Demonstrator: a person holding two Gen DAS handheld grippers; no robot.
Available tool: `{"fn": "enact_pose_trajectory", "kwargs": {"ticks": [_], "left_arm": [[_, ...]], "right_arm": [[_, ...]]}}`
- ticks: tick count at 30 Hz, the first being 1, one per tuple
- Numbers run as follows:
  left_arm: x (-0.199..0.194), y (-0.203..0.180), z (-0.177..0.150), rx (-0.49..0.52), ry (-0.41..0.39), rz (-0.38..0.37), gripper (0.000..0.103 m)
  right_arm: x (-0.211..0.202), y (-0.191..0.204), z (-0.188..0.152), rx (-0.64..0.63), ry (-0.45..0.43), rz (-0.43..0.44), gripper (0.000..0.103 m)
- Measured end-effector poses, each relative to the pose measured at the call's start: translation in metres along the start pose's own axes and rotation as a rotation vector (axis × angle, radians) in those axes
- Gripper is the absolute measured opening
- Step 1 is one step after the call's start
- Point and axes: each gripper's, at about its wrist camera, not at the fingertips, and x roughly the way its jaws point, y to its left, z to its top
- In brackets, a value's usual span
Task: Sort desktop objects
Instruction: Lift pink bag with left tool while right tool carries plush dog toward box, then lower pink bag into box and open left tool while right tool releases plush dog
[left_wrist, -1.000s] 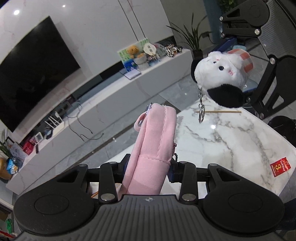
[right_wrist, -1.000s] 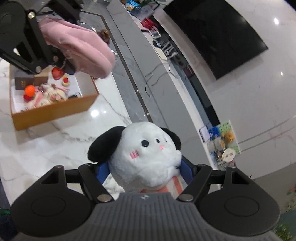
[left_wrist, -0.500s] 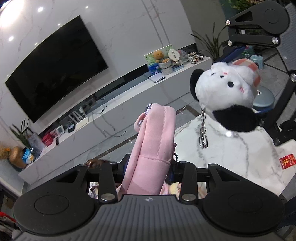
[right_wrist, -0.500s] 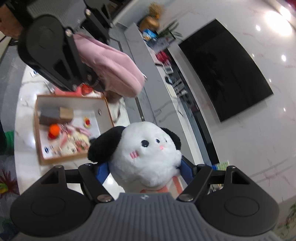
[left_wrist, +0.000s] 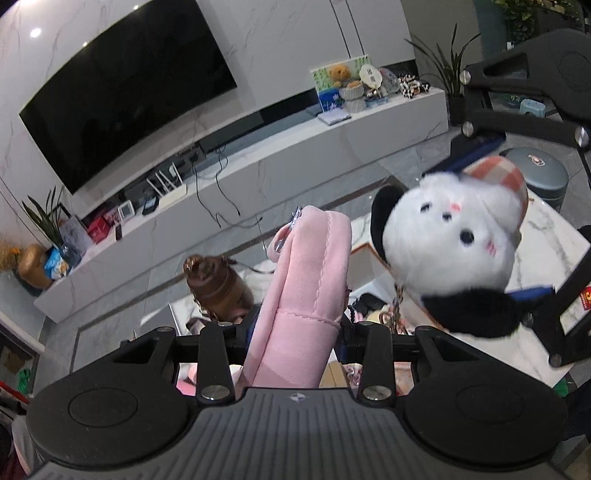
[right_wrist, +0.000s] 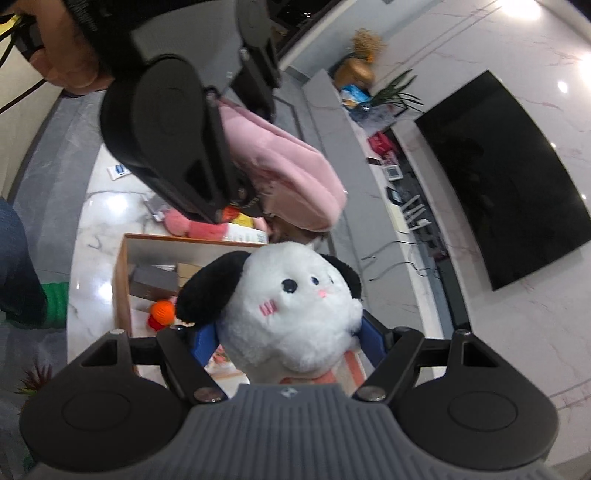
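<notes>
Pink pouch (left_wrist: 306, 280) clamped in the left tongs (left_wrist: 295, 328) and white plush (right_wrist: 291, 310) squeezed in the right tongs (right_wrist: 291, 343) both hang above the box (right_wrist: 123, 280) at nine o'clock, likely for dropping in.

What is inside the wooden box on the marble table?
In the wooden box, a grey carton and an orange ball show; the white plush dog in the right gripper covers the rest.
</notes>
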Motion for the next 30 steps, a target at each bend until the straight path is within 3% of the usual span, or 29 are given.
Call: {"fn": "enact_pose_trajectory", "kwargs": {"ticks": [15,30], "left_arm": [[0.076,0.018,-0.039,-0.030,0.113,-0.057,0.043],[0.170,0.015,-0.034,-0.036,0.187,-0.112,0.043]], "right_arm": [[0.089,0.028,-0.010,0.028,0.058,0.124,0.077],[0.190,0.002,-0.032,0.037,0.119,0.158,0.077]]}}
